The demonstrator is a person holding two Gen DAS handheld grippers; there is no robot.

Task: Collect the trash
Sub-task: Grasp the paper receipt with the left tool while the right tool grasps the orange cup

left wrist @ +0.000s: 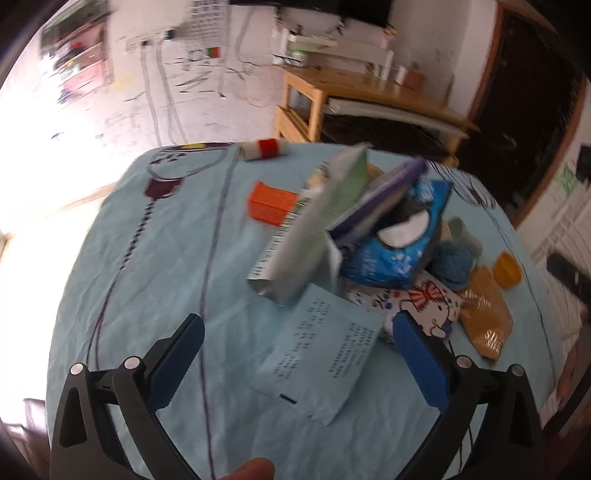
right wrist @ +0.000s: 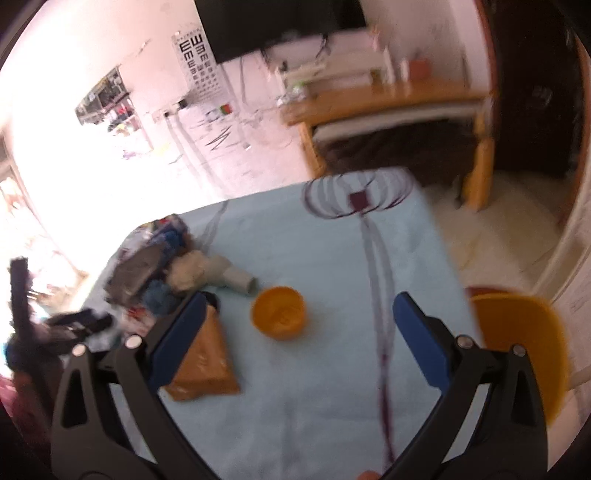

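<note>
Left gripper [left wrist: 297, 354], fingers spread wide and empty, hovers over a paper slip [left wrist: 325, 356] at lower centre; right gripper [right wrist: 297, 338], likewise spread, faces a yellow cup [right wrist: 279, 317].

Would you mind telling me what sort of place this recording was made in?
Most likely a lived-in home room. A table under a light blue cartoon-print cloth holds household clutter, a wooden desk stands against the wall, and an eye chart hangs beside a dark screen.

Both wrists overlook table [left wrist: 155, 258] – shared
</note>
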